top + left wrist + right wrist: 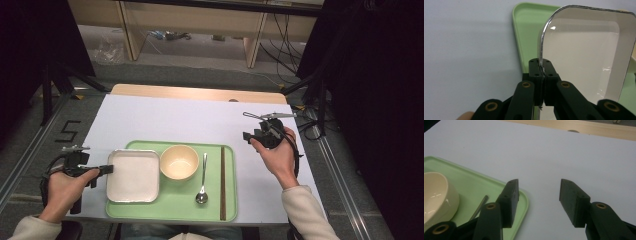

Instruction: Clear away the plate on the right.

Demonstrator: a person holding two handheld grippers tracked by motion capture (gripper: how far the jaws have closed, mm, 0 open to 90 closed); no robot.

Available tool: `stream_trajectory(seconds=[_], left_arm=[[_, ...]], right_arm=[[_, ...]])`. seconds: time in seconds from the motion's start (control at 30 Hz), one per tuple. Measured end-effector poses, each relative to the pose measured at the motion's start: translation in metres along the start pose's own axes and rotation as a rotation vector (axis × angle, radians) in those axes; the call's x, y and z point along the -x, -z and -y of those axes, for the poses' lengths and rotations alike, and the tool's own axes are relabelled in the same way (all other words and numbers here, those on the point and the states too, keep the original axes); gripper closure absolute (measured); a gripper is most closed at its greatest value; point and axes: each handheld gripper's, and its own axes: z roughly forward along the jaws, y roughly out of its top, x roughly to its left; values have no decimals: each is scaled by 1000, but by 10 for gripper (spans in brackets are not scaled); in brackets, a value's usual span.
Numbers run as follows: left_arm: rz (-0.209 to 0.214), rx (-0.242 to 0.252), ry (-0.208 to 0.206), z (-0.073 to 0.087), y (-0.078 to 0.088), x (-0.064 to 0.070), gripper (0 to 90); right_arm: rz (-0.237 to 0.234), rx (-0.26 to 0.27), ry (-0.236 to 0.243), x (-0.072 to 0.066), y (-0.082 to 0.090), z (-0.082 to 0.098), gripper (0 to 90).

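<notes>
A green tray (pixel 180 202) lies on the white table and carries a white square plate (pixel 134 175), a cream bowl (pixel 179 162), a metal spoon (pixel 202 181) and brown chopsticks (pixel 222 182). My left gripper (pixel 106 169) is shut on the left rim of the square plate (pixel 584 52); in the left gripper view its jaws pinch the metal-edged rim, and the plate looks tilted over the green tray (pixel 526 32). My right gripper (pixel 248 135) hovers open off the tray's upper right corner, nothing between its jaws (pixel 537 197). The cream bowl (pixel 436 195) and the green tray (pixel 474 185) lie at its left.
The white table cover (pixel 170 117) has bare room behind and to the right of the tray. A wooden table edge (pixel 200 93) runs along the back. Black stands and cables flank the table on the floor.
</notes>
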Motion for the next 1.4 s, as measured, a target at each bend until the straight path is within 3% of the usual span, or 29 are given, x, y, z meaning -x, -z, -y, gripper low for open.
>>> stream_trajectory(seconds=[0.2,0.47,0.7,0.83,0.9,0.97,1.1,1.17,1.23,1.27,1.4], left_arm=[[-2,3,34,4,-4,-4,870],[-45,-19,15,3,-10,-10,842],[-57,-42,-7,3,-17,-11,862],[-59,-44,-8,3,-17,-11,864],[-57,-32,4,4,-17,-10,871],[-54,-24,20,3,-18,-10,882],[-52,-41,23,1,-21,-9,882],[-57,-27,26,0,-22,-8,882],[-54,-27,33,-1,-23,-8,883],[-54,-25,36,-1,-23,-8,883],[-58,-13,52,-2,-25,-8,882]], right_arm=[[11,-6,-17,-2,-1,1,506],[8,-21,-7,-3,-2,1,506],[8,-14,-16,-4,-4,2,506],[4,-24,12,-2,-4,2,506],[-14,-24,27,-1,-6,2,506],[-2,-29,11,-2,-6,2,506],[-14,-28,22,-1,-6,2,506],[-11,-26,8,-2,-7,2,506],[-14,-35,24,-1,-6,2,506],[-9,-39,-5,-3,-6,3,507],[-1,-29,-15,-4,-6,3,507]])
